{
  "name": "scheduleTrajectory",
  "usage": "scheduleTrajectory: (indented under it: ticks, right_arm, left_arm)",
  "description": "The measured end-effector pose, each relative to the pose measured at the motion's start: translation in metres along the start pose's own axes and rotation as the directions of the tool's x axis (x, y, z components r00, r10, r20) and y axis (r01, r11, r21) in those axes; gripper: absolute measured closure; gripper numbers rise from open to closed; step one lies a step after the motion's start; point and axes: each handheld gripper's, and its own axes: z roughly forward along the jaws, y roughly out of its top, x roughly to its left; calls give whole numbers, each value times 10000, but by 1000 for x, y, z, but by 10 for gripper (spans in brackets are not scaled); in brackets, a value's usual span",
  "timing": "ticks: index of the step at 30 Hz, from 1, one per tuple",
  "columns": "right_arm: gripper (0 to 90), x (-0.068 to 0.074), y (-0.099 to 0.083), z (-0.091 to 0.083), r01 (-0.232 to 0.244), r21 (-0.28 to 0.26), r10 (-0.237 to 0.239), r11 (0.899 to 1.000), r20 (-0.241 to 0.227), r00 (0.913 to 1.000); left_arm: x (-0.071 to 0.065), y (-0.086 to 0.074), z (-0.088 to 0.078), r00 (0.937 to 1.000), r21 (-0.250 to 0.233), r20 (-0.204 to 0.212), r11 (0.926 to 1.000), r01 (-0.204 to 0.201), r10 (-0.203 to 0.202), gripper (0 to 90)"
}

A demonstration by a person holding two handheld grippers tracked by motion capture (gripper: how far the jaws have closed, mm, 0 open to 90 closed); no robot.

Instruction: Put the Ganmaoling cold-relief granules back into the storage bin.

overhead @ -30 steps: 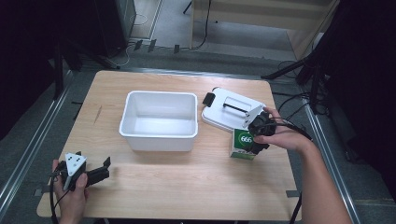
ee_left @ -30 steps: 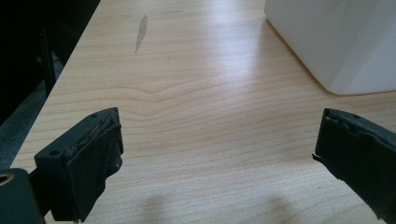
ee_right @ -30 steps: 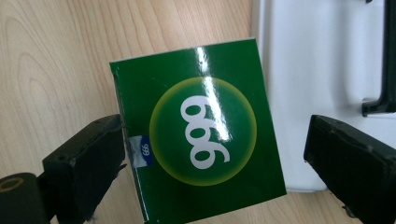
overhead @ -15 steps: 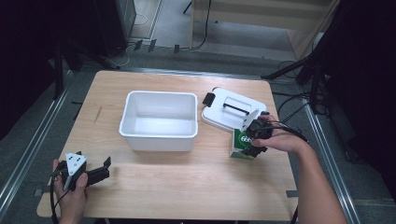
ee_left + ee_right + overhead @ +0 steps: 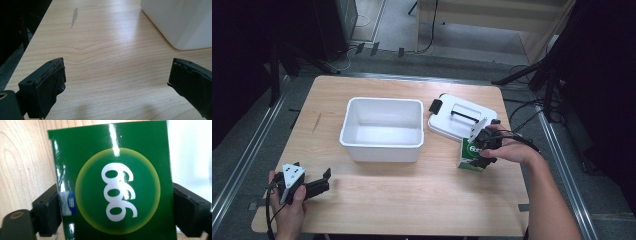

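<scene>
A green carton (image 5: 470, 156) with a white "666" in a yellow ring (image 5: 117, 190) stands on the wooden table (image 5: 412, 200), right of centre, against the white lid. My right gripper (image 5: 481, 151) reaches it from the right. Its jaws have just been closing, and in the right gripper view (image 5: 116, 212) both pads touch the carton's two sides. My left gripper (image 5: 323, 181) rests near the table's front left corner. It is open, and bare wood lies between its jaws (image 5: 116, 82).
A white rectangular bin (image 5: 382, 103), with nothing in it, sits at the table's middle, and its corner (image 5: 180, 25) shows ahead of the left gripper. A white lid with a black handle (image 5: 447, 125) lies behind the carton. Metal rails run along both table sides.
The right gripper has moved slightly down over the carton, and its jaws have come in against the carton's sides. The left gripper has stayed where it was.
</scene>
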Motion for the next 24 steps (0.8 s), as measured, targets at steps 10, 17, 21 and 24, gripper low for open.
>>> scheduleTrajectory:
  ticks: [10, 17, 21, 24]
  right_arm:
    - [163, 2, 5, -3, 107, -180, -106, 9998, 77, 9999]
    - [165, 1, 16, -11, 128, -392, -125, 9991, 101, 9999]
    - [165, 2, 23, -19, 109, -464, -103, 9989, 132, 9999]
    - [165, 2, 29, -23, 82, -546, -77, 9985, 103, 9999]
  left_arm:
    - [0, 0, 0, 10000, 6, -18, 10000, -9, 9, 16]
    - [0, 0, 0, 10000, -20, -24, 10000, 38, -38, 16]
    - [0, 0, -1, 10000, -10, -5, 10000, 43, -43, 16]
    - [0, 0, -1, 10000, -9, -2, 10000, 44, -44, 16]
